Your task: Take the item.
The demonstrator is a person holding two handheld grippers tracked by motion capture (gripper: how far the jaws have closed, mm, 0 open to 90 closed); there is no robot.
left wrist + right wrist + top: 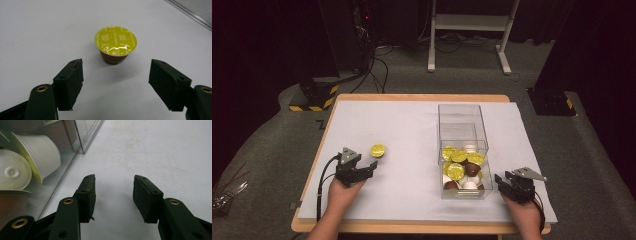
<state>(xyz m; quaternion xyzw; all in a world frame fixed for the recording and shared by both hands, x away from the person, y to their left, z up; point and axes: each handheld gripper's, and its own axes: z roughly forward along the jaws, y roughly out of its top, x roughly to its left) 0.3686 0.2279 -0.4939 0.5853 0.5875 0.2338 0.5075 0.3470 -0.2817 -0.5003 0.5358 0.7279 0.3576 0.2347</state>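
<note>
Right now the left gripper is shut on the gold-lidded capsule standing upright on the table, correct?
Not quite. The left gripper is open, its jaws short of the capsule and not touching it, as the left gripper view shows. The capsule does stand upright on the table.

Wooden-edged table (412,98) with pale grey mat (402,130). On it: one yellow-lidded brown coffee capsule (378,150); a clear plastic box (460,120) of capsules.
</note>
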